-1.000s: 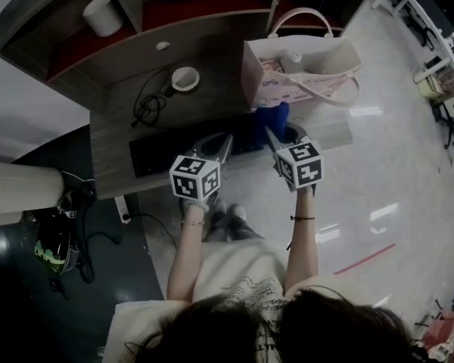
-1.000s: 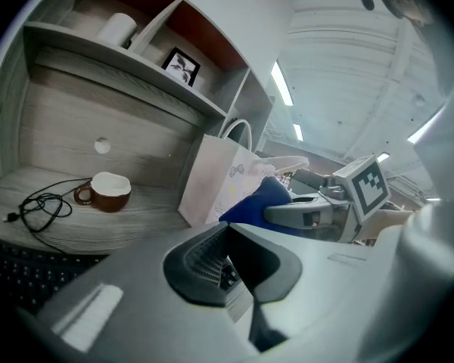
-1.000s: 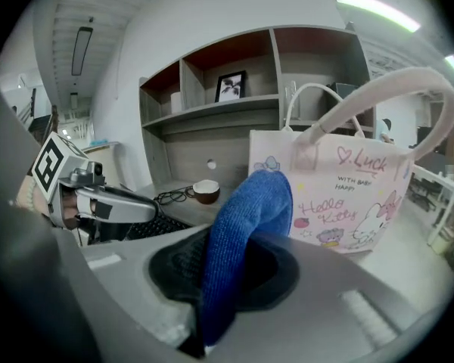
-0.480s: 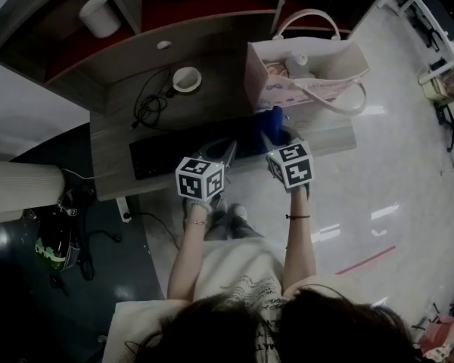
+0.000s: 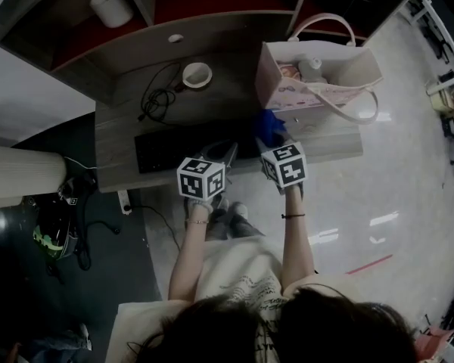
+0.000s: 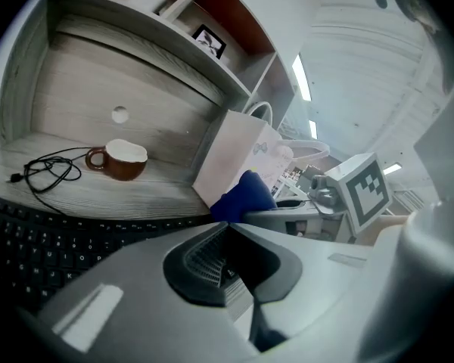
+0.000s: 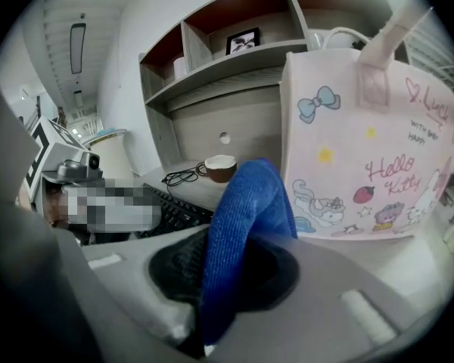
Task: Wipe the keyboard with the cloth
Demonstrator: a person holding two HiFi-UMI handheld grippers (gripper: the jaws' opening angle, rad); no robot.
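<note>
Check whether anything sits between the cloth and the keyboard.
Nothing lies between the cloth, clamped in the right gripper, and the near end of the keyboard. The left gripper, shut and empty, sits over the keys beside it, likely in a leftward wipe's path.

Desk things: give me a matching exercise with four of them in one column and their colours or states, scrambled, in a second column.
Column one:
1. cloth
2. keyboard
3. mug
4. tote bag

Column two:
A. pink, with cartoon prints
B. blue, gripped in the right tongs
C. brown outside, white inside
D. black, lying flat on the desk

Pairs: 1-B, 2-D, 3-C, 4-A
</note>
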